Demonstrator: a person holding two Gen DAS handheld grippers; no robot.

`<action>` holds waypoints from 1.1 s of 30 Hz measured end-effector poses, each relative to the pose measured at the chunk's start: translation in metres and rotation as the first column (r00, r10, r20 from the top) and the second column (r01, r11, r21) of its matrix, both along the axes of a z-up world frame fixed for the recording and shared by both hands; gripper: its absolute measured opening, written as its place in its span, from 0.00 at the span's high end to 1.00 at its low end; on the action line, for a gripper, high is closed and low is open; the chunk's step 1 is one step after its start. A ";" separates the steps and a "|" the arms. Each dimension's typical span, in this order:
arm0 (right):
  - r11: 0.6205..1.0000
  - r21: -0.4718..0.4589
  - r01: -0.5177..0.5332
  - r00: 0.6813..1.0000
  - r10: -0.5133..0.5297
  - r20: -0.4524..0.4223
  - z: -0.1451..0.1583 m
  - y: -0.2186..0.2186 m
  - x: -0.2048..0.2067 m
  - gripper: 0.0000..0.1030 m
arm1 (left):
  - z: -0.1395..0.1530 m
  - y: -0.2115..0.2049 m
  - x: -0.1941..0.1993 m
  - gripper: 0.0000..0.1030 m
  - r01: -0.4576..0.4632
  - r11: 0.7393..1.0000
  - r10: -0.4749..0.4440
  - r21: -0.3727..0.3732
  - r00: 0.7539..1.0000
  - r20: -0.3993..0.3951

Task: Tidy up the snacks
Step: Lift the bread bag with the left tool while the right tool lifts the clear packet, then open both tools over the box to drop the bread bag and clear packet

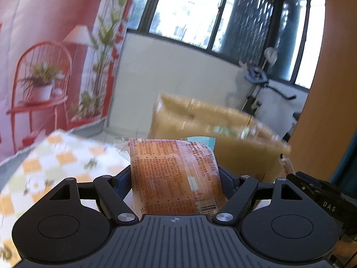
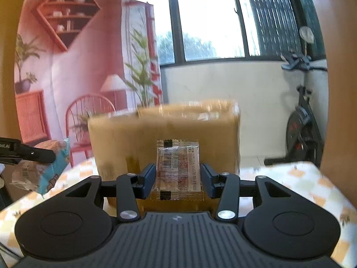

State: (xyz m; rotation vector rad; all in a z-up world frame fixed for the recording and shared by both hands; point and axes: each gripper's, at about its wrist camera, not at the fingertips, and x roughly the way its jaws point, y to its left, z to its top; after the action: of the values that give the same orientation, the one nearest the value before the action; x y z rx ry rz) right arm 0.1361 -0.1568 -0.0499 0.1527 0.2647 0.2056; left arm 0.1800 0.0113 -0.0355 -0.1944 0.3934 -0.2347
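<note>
Looking through the left wrist view, the left gripper (image 1: 176, 176) pinches a wide orange plastic snack packet with printed text (image 1: 174, 174) between its jaws, which stand far apart because the packet is broad. A brown cardboard box (image 1: 234, 134) stands just behind it on the table with the orange and white checked cloth (image 1: 55, 156), and it looks blurred. In the right wrist view, the right gripper (image 2: 177, 176) holds a small clear snack sachet with a barcode label (image 2: 177, 169); its jaws are half closed at the 2 sides of the sachet. The same box (image 2: 165, 134) is directly ahead, and the left gripper's packet shows at the left edge. I judge that both snacks are going to this box. The risk is that the smooth packet slides from the pads, or that 1 snack strikes the box wall and falls outside on the cloth, because the box rim seems higher than the snacks.
</note>
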 end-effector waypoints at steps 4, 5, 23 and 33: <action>1.000 -0.009 -0.014 0.998 0.014 0.063 0.029 -0.007 0.017 0.54 | 0.034 -0.010 0.030 0.22 0.018 1.000 -0.018 -0.005 0.999 0.044; 1.000 -0.008 -0.016 0.997 0.016 0.073 0.036 -0.009 0.022 0.54 | 0.040 -0.014 0.038 0.22 0.021 1.000 -0.021 -0.006 0.998 0.056; 1.000 -0.003 -0.001 1.000 0.001 -0.003 0.045 -0.026 0.137 0.54 | 0.046 -0.091 0.165 0.22 0.027 0.987 -0.032 0.156 0.999 0.030; 1.000 -0.014 0.008 1.000 -0.008 -0.021 0.034 -0.028 0.140 0.42 | 0.032 -0.077 0.176 0.21 0.038 0.980 -0.026 0.195 0.998 -0.064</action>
State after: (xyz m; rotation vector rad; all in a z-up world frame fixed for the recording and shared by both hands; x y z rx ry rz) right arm 0.2766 -0.1848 -0.0160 0.1421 0.2865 0.1944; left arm 0.3560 -0.0658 -0.0035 -0.0015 0.4775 -0.2211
